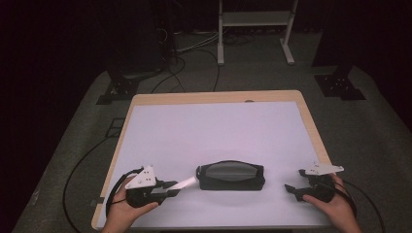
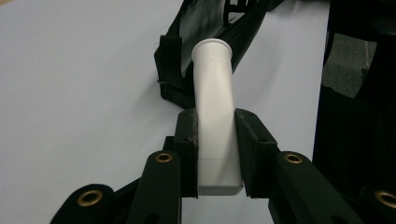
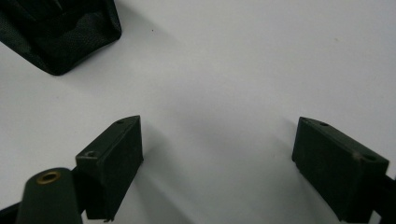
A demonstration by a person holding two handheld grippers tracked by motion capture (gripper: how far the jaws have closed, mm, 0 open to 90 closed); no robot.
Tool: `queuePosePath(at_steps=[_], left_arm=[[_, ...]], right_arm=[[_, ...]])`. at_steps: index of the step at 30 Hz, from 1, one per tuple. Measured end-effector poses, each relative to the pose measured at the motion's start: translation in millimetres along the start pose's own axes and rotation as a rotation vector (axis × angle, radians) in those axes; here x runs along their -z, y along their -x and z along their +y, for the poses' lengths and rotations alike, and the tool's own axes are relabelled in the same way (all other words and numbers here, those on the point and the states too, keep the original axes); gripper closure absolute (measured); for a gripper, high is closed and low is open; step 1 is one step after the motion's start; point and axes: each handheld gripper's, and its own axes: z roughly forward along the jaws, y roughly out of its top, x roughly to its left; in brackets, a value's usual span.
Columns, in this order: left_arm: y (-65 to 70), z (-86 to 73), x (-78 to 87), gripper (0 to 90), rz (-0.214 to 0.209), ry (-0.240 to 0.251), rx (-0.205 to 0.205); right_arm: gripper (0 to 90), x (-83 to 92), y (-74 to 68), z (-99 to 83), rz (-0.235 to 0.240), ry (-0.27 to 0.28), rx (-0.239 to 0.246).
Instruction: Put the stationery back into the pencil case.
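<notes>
A black zip pouch (image 1: 231, 175) lies on the white table cover (image 1: 214, 121), near the front edge. At its left end my left gripper (image 1: 171, 188) is shut on a white tube (image 1: 186, 182), whose far end points at the pouch. In the left gripper view the pads (image 2: 187, 135) press on the flattened lower part of the tube (image 2: 212, 70), and its round cap end is up against the pouch's open edge (image 2: 173, 70). My right gripper (image 1: 295, 180) stands open to the right of the pouch, with bare cover between its jaws (image 3: 217, 144) and a pouch corner (image 3: 60, 32) beyond.
The wooden table rim (image 1: 311, 116) borders the cover. Behind the table, on the floor, are a white frame stand (image 1: 255, 19), black stand bases (image 1: 340, 85) and loose cables (image 1: 194, 53). Bare cover stretches behind the pouch.
</notes>
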Motion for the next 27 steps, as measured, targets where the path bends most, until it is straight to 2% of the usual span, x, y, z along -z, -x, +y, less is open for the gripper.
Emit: queuePosePath(at_steps=[13,19,27], left_arm=[[-9.0,29.0,-9.6,71.1,-0.029,0.021,-0.048],[-12.2,41.6,-21.6,71.1,-0.048,0.035,-0.058],[-14.7,58.7,-38.5,71.1,-0.073,0.028,-0.078]], right_arm=[[15.3,0.0,0.1,0.0,0.001,-0.001,-0.002],[15.3,0.0,0.1,0.0,0.001,0.0,-0.002],[15.3,0.3,0.8,-0.1,0.005,0.0,-0.007]])
